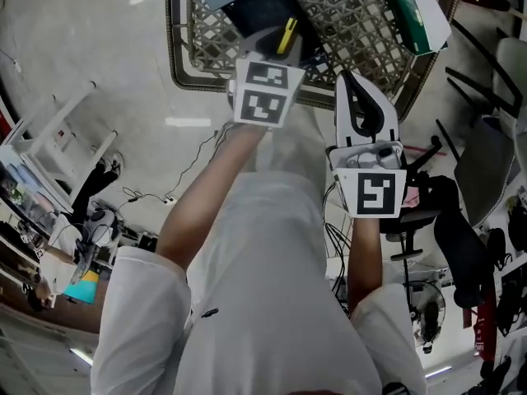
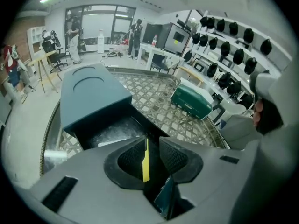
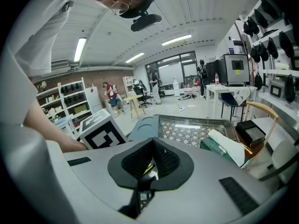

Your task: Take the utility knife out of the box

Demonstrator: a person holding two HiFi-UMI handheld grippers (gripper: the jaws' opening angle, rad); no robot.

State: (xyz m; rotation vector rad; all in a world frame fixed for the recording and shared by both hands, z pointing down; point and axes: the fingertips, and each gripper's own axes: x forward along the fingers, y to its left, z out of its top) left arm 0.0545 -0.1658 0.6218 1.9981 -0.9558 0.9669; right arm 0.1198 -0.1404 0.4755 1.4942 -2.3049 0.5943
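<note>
The yellow utility knife (image 1: 286,35) lies in the open dark box (image 1: 247,15) on the lattice table. In the left gripper view the knife (image 2: 145,161) shows as a thin yellow strip in the gap between the jaws, above the box's dark inside (image 2: 110,130), with the teal lid (image 2: 91,92) tipped back to the left. My left gripper (image 1: 276,46) (image 2: 153,143) hangs open over the box, pointing steeply down; its pads do not press on the knife. My right gripper (image 1: 345,78) (image 3: 152,143) hovers to the right of the box, jaws shut and holding nothing.
The metal lattice table has a raised rim (image 1: 177,72) (image 2: 51,134). A green carton (image 1: 416,11) (image 2: 191,101) lies on it right of the box. Beside me stand a dark office chair (image 1: 486,171) and cables on the floor (image 1: 140,197). People stand far off in the room.
</note>
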